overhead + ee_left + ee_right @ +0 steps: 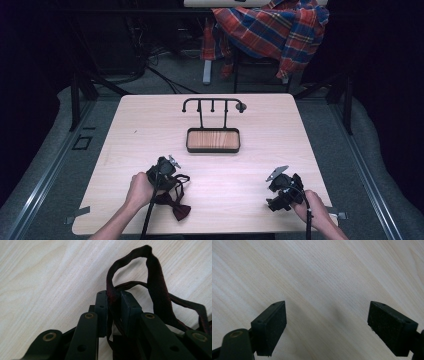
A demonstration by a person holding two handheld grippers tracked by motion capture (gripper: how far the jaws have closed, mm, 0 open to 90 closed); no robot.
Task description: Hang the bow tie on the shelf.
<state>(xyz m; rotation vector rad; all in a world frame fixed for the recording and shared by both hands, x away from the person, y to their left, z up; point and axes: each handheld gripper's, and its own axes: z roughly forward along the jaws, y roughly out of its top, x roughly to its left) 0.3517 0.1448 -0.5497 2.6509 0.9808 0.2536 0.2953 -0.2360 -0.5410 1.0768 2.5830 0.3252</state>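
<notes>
Bow tie (176, 205), dark red, lies at the lower left of the high view, on the near edge of the table (150, 130), and its thin strap (155, 285) loops upward from it. We hold the left gripper (172, 172) just above the bow tie, and in the left gripper view its fingers (101, 307) are clenched on a fold of the strap, the dark band pinched between the two pads. The rest of the strap arches up over the pale wood toward the top of that frame and falls back down at the right side.

Our right gripper (280, 192) sits at the lower right of the high view, well apart from the bow tie. In the right gripper view its fingers (270, 326) are released and spread wide, with bare wood grain between them.

Near the middle of the high view stands a black wire rack (212, 107) with hooks along its top bar, rising from a small tray (212, 149) with a wooden floor. At the upper right of the frame, beyond the table, a plaid shirt (270, 27) in red and blue hangs over a chair.
</notes>
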